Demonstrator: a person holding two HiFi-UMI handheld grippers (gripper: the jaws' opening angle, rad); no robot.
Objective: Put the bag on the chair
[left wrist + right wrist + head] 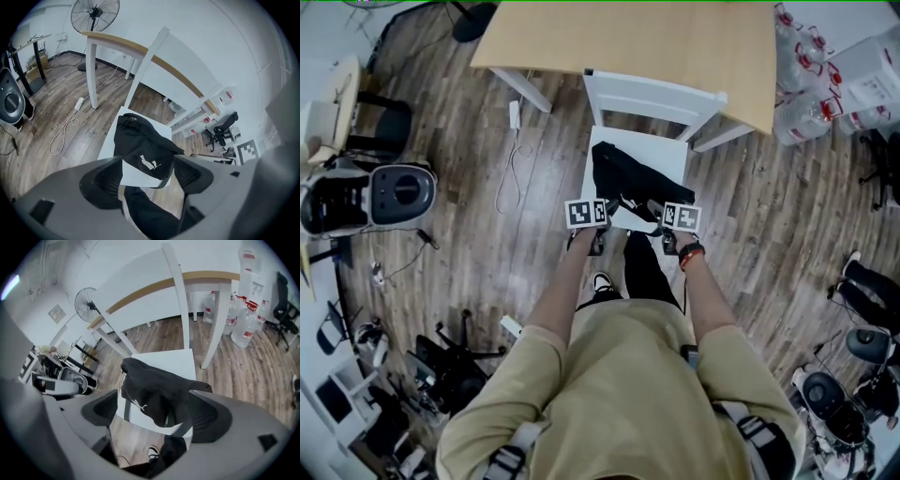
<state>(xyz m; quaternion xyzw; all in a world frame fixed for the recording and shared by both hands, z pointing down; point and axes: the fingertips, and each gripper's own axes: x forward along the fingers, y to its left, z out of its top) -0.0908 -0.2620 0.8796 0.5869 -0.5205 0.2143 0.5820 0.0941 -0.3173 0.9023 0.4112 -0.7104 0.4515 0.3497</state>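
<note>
**Pulling away could drag the bag off the seat**

The bag (154, 390) lies on the white chair (174, 359), just ahead of both tools and toward the seat's near edge. The left gripper (147, 176) has its jaws spread wide, with nothing pinched. The bag sits beyond their tips with a strip of bare seat showing between them. The right gripper (159, 416) is also spread, but a fold of black fabric reaches up to its right-hand pad, and I cannot tell if it touches. A grey strap (186, 430) seems to droop over the seat edge directly below that jaw.

The main risk, as I judge it, is on the right side. If that pad or jaw catches the fold or the strap on the way back, the bag could slide toward the tool and tip off the edge.
</note>
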